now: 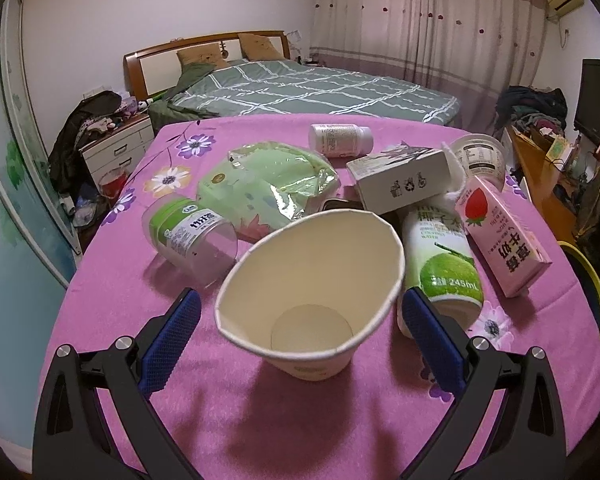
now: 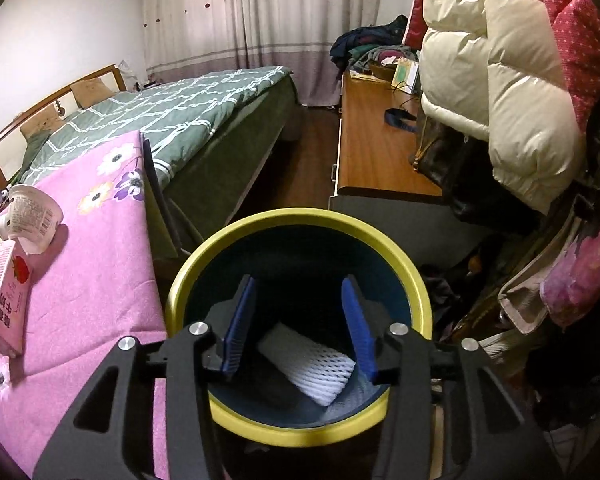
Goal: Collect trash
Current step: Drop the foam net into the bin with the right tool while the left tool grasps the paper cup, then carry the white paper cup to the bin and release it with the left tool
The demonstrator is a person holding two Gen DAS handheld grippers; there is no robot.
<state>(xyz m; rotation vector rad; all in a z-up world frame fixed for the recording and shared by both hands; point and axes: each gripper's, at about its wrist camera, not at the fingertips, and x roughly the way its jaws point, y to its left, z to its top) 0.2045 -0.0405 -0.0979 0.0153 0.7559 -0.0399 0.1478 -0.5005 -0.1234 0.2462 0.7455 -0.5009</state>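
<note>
My left gripper (image 1: pixel 300 308) is open, its blue pads either side of a dented white paper cup (image 1: pixel 312 292) standing on the pink table, not touching it. Behind lie a clear jar with a green label (image 1: pixel 188 236), a green plastic pouch (image 1: pixel 268 184), a white pill bottle (image 1: pixel 340 140), a grey carton (image 1: pixel 404 176), a coconut water bottle (image 1: pixel 444 264), a pink strawberry milk carton (image 1: pixel 500 232) and a yoghurt cup (image 1: pixel 480 156). My right gripper (image 2: pixel 298 304) is open and empty above the yellow-rimmed bin (image 2: pixel 300 220). A white foam net (image 2: pixel 312 364) lies inside the bin.
The bin stands on the floor just off the table's right edge (image 2: pixel 152 240). A bed (image 1: pixel 300 88) lies beyond the table. A wooden desk (image 2: pixel 376 140) and hanging coats (image 2: pixel 500 80) crowd the right side. A nightstand (image 1: pixel 116 148) stands at the left.
</note>
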